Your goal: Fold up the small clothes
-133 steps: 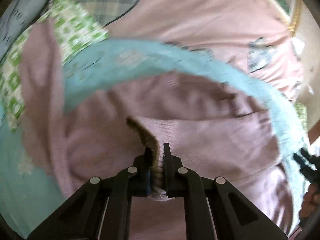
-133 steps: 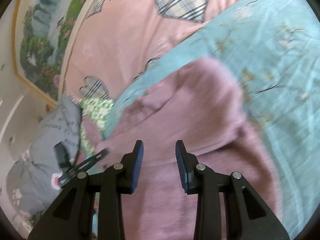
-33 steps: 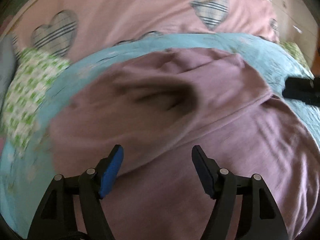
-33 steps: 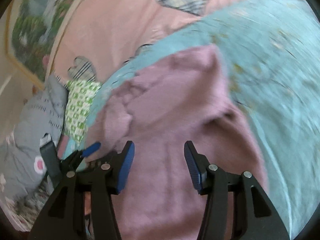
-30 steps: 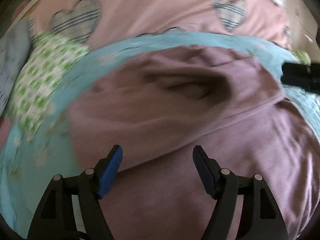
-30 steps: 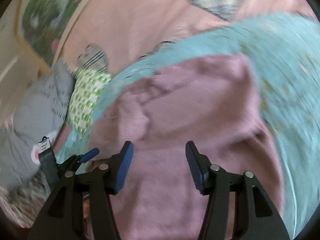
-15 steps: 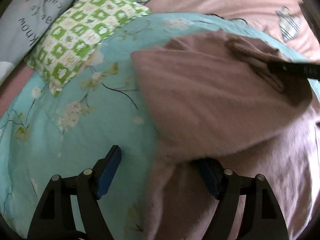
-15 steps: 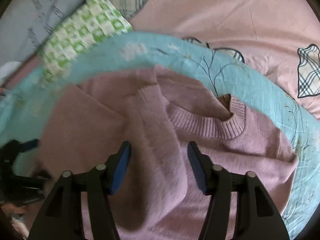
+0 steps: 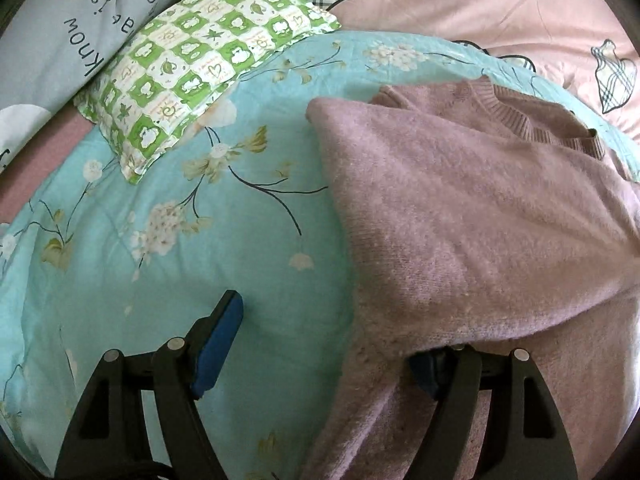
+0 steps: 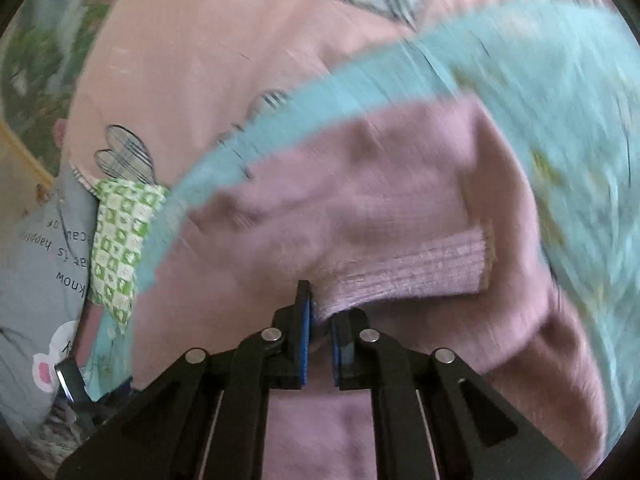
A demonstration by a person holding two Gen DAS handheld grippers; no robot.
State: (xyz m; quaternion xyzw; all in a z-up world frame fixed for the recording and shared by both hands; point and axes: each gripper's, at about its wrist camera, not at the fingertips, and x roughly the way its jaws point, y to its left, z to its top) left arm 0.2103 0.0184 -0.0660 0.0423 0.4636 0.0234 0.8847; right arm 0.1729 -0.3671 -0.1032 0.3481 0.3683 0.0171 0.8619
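Since the earlier frame, the right gripper (image 10: 319, 322) has been closing and now pinches the sweater's ribbed cuff (image 10: 404, 276). Only the left view shows the sweater's collar (image 9: 520, 120) by the blanket's (image 9: 168, 216) far edge. The left gripper (image 9: 326, 334) tilts downward, wide open, 1 finger under the sweater (image 9: 460, 216).

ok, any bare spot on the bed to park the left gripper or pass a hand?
Free: the teal floral quilt, between the green checked pillow and the mauve sweater's left edge. Also the pink sheet beyond the collar. Crowded: the right side, all sweater, where the right gripper pinches the ribbed cuff.
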